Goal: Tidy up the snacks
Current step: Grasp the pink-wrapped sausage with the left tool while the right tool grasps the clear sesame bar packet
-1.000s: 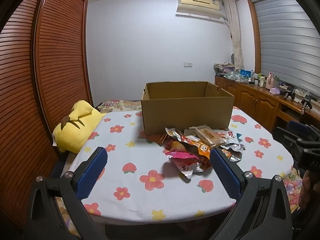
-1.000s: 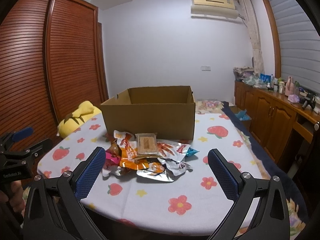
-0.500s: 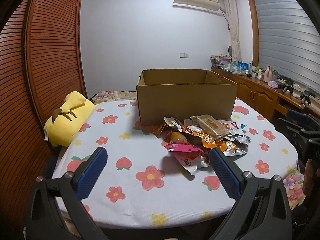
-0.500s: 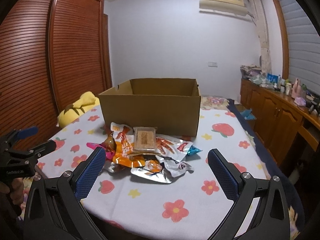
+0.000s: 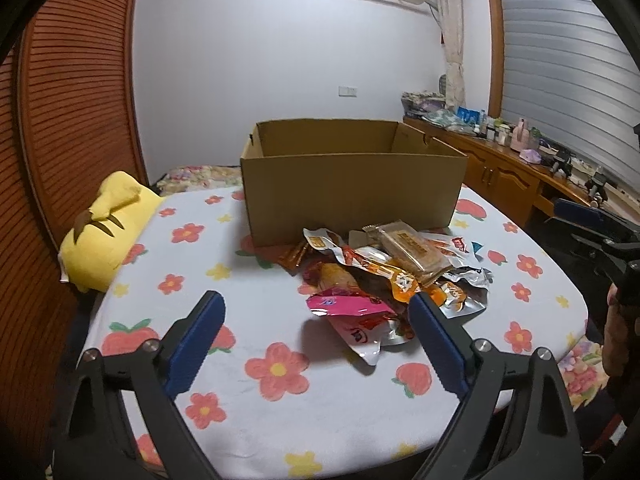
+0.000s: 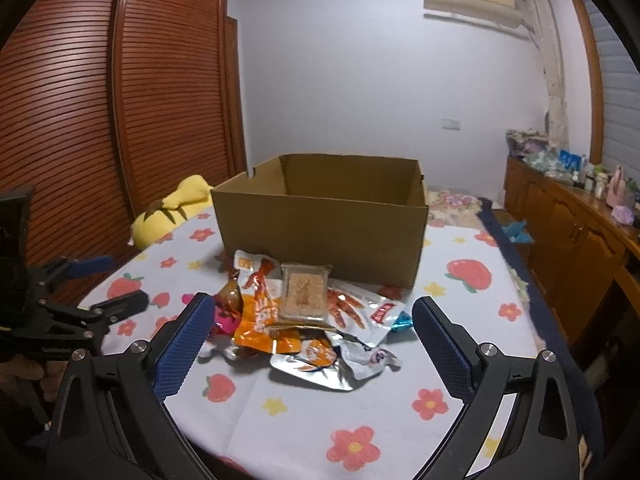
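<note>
A pile of snack packets (image 5: 394, 280) (image 6: 308, 316) lies on the flowered tablecloth (image 5: 224, 240) in front of an open cardboard box (image 5: 352, 192) (image 6: 320, 232). A clear-wrapped biscuit pack (image 5: 412, 246) (image 6: 306, 290) rests on top and a pink packet (image 5: 344, 305) sticks out at the near side. My left gripper (image 5: 316, 306) hovers just short of the pile. Its jaws are closing, still wide, and the pads touch nothing. My right gripper (image 6: 314, 306) stands open before the pile from the other side, holding nothing.
A yellow plush cushion (image 5: 108, 232) (image 6: 172, 212) lies at the table's left edge. Slatted wooden wardrobe doors (image 6: 120, 100) stand behind it. A wooden sideboard (image 5: 500, 172) with bottles runs along the right wall. Each gripper shows at the side of the other's view.
Both grippers have come closer to the snack pile and tipped downward, so pile and box look larger. The left jaws have narrowed a little.
</note>
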Tool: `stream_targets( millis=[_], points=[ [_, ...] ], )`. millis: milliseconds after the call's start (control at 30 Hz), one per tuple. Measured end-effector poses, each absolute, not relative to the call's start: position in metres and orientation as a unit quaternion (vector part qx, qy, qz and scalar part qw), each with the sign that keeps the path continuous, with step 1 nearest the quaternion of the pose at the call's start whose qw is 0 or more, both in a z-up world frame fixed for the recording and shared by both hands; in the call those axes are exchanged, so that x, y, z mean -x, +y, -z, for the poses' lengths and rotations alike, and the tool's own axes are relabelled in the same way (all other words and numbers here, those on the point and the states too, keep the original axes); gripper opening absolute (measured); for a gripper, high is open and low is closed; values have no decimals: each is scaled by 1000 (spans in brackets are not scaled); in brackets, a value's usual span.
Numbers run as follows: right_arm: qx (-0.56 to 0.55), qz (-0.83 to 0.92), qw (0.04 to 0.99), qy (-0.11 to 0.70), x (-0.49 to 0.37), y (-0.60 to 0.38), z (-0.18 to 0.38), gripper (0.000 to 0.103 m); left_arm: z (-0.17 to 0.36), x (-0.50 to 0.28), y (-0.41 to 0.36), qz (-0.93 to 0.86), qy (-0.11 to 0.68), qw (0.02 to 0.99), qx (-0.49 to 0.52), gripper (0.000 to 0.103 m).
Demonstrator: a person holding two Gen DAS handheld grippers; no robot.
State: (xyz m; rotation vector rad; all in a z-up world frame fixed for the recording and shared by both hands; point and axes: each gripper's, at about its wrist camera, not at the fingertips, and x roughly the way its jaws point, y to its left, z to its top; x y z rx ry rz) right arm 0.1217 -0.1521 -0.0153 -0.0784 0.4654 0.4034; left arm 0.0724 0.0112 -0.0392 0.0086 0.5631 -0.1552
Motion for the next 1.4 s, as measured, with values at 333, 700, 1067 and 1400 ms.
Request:
stream_targets(
  millis=[333, 700, 1067, 1400],
  points=[
    [50, -237, 929, 280, -156, -134, 29, 74, 42, -104, 2, 110, 309, 945, -15, 76],
    [47, -270, 894, 354, -223, -120, 55, 62, 63, -150, 5, 134, 364, 921, -40, 71],
    [38, -267, 874, 405, -267, -102, 71, 66, 71, -181, 3, 174, 403, 897, -49, 55],
    [69, -259, 863, 429, -274, -97, 85, 47, 83, -199, -11, 203, 450, 867, -67, 51]
  ],
)
